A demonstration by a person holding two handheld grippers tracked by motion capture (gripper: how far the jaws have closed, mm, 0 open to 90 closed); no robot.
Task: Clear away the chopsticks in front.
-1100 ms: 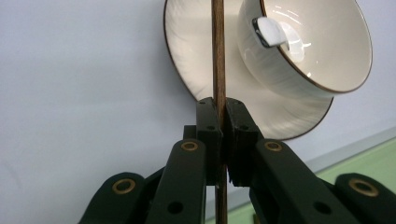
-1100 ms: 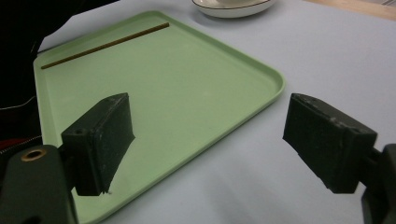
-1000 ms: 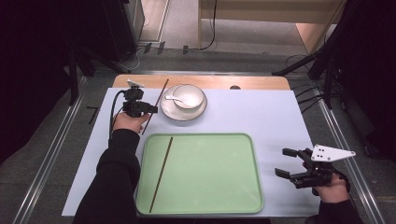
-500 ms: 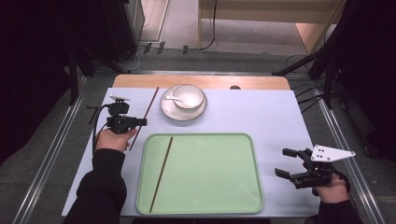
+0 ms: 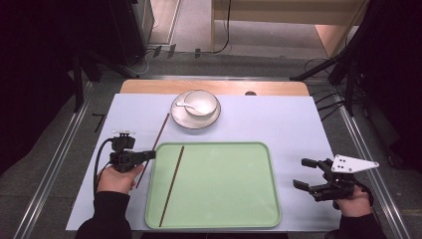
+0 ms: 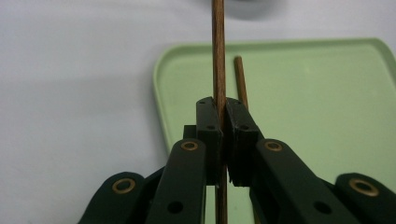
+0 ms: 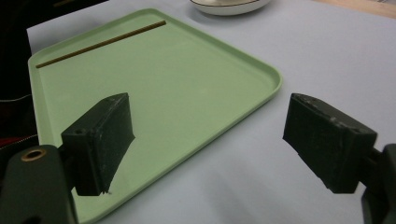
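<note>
My left gripper (image 5: 151, 155) is shut on a dark wooden chopstick (image 5: 161, 129) that slants along the left edge of the green tray (image 5: 224, 199). In the left gripper view the chopstick (image 6: 217, 56) runs straight up between the closed jaws of the gripper (image 6: 223, 109). A second chopstick (image 5: 172, 184) lies inside the tray by its left side, seen also as the chopstick (image 6: 240, 81) on the tray (image 6: 317, 93). My right gripper (image 5: 302, 173) is open and holds nothing, to the right of the tray; its fingers (image 7: 100, 140) frame the tray corner (image 7: 261, 74).
A white bowl with a spoon (image 5: 197, 105) sits on a plate (image 5: 180, 121) at the back, beyond the tray. The pale blue table cover (image 5: 278, 124) ends at a wooden strip (image 5: 214, 87) at the far edge. Metal rails run along both sides.
My left gripper has pulled back from beside the plate toward the person, carrying the chopstick to the tray's left edge. The right gripper has stayed put.
</note>
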